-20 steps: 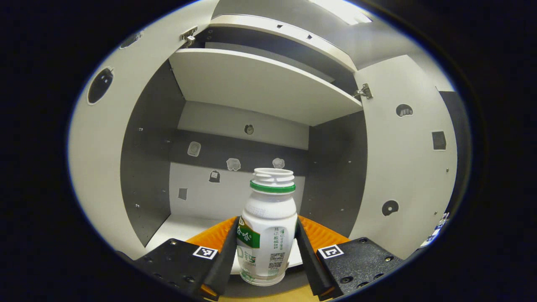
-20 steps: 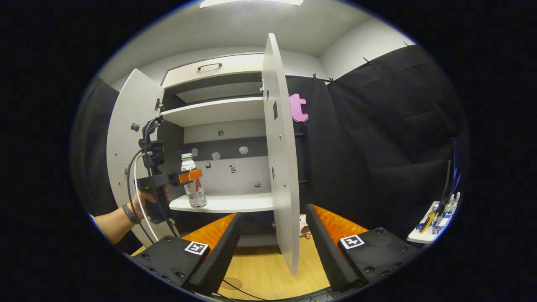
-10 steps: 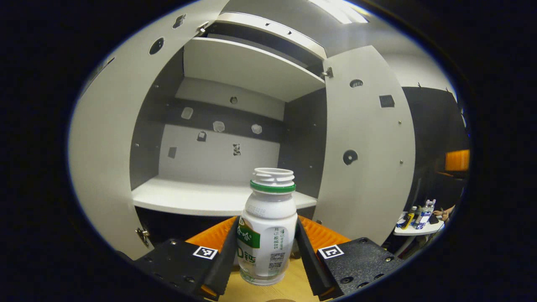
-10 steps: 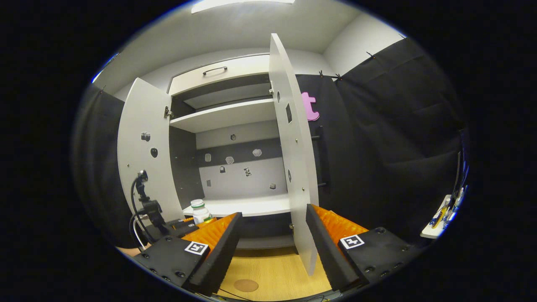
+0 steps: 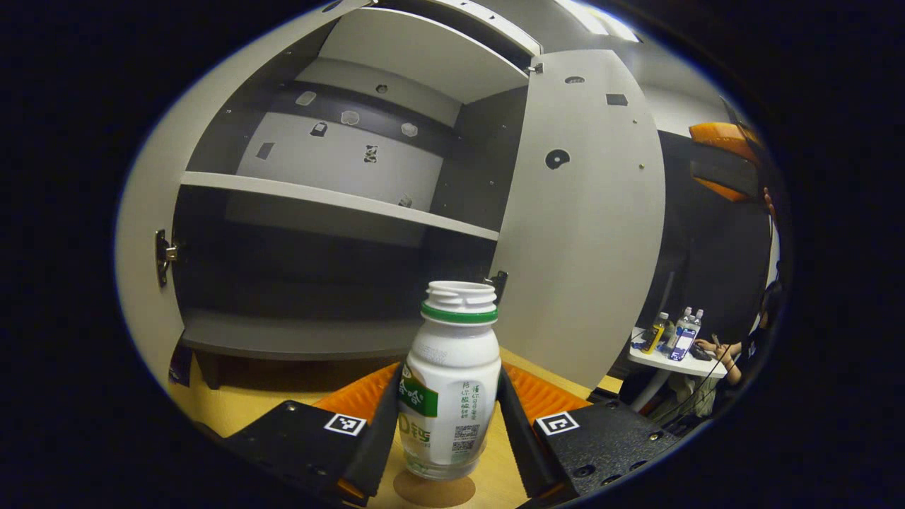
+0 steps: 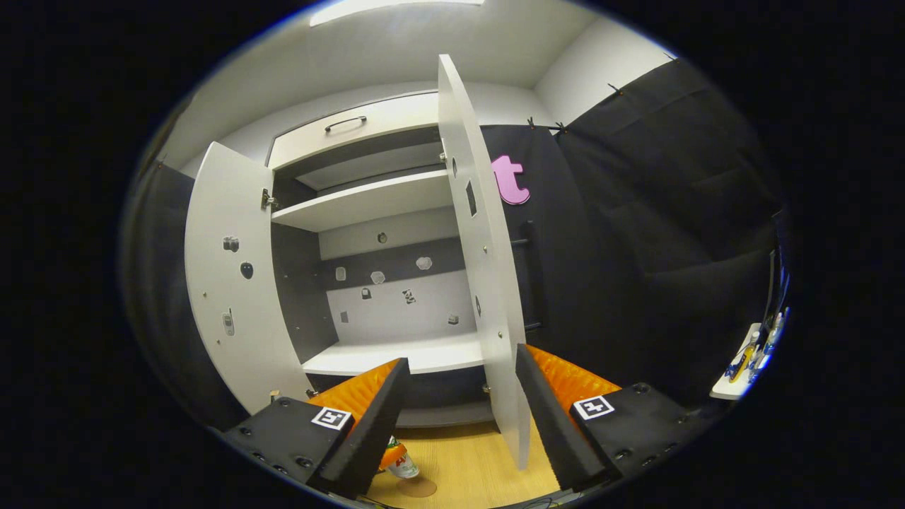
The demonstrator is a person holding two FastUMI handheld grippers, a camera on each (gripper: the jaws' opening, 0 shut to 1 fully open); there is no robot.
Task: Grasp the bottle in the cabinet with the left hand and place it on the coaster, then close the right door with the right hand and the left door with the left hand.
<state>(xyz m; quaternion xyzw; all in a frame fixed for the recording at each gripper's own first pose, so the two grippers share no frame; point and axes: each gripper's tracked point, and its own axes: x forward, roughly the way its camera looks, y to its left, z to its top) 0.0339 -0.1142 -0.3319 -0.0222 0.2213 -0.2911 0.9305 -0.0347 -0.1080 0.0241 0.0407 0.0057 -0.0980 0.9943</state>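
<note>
The left tool point(image 5: 447, 431) is clamped on a white drink bottle point(image 5: 450, 396) with a green neck ring and no cap, holding it upright by its lower body. The bottle hangs just above a round brown coaster point(image 5: 433, 490) on the wooden counter point(image 5: 233, 410), in front of the open white cabinet point(image 5: 332, 205); whether its base touches the coaster cannot be told. In the right gripper view, the right tool point(image 6: 458, 417) has its fingers apart, holding nothing, near the edge of the cabinet's right door point(image 6: 488, 283), with the left door point(image 6: 233, 283) swung wide beyond. Likely risks: letting go before the base sits flat could tip the uncapped bottle over, and setting it off-centre could leave it rocking on the coaster's rim.
</note>
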